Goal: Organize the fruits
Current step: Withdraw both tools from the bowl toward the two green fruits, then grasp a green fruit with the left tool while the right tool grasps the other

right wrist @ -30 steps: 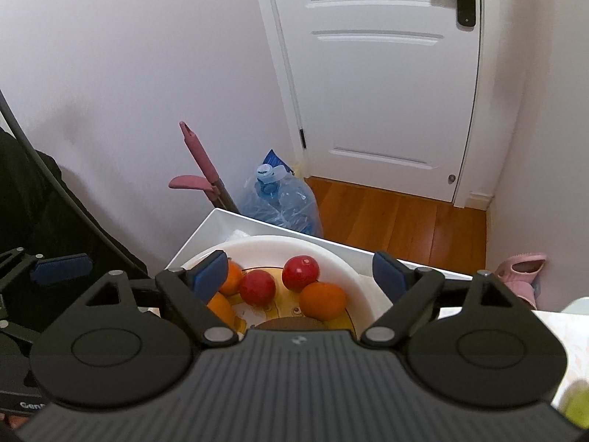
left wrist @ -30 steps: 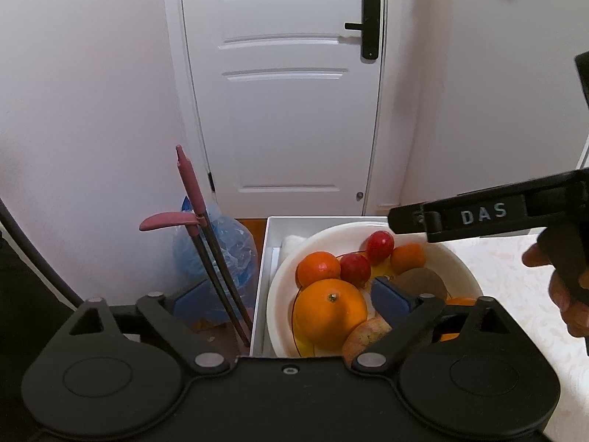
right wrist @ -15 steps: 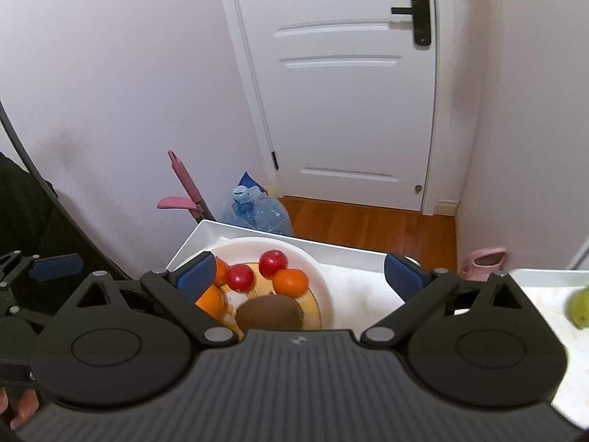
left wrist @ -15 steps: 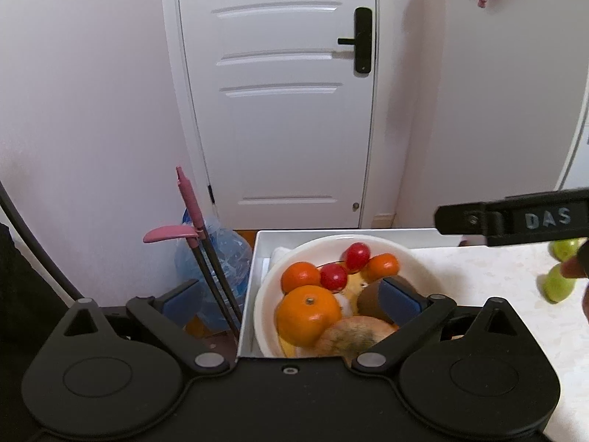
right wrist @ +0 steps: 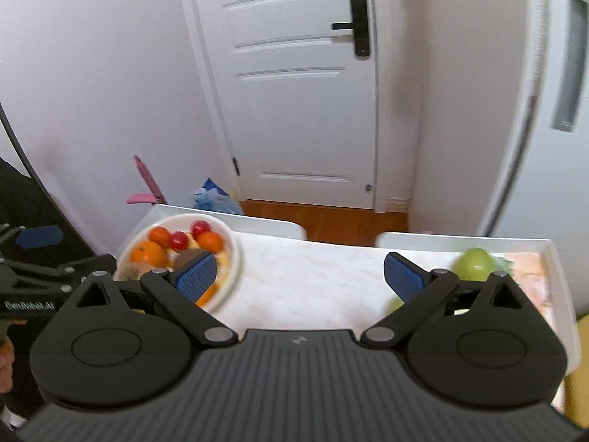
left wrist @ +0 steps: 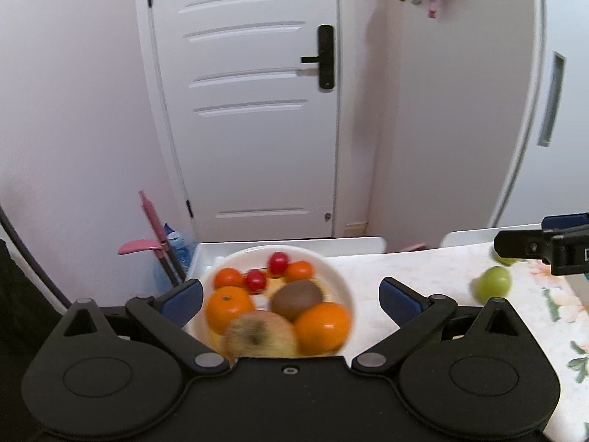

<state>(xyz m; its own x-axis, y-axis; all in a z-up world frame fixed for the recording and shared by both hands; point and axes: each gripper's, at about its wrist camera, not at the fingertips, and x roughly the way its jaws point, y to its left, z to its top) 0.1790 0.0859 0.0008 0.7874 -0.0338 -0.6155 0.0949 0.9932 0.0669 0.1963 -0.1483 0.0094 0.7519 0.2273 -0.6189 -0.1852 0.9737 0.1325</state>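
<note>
A white bowl (left wrist: 333,276) on the table's left holds oranges, small red fruits, a brown kiwi (left wrist: 296,298) and a yellowish apple (left wrist: 259,337). It also shows in the right wrist view (right wrist: 232,254). My left gripper (left wrist: 291,300) is open and empty, its jaws on either side of the bowl, above it. My right gripper (right wrist: 298,274) is open and empty above the bare table middle. Green fruits (right wrist: 473,263) lie at the table's right; one shows in the left wrist view (left wrist: 493,283).
The table (right wrist: 313,280) has white trays at its far edge. Beyond it are a white door (left wrist: 254,110), a pink dustpan handle (left wrist: 147,217) and a blue bag (right wrist: 215,199) on the floor. A white cabinet (right wrist: 559,110) stands right.
Both grippers have pulled back and up from the bowl. The right one swung right, so the green fruits now show. More of the table is in view.
</note>
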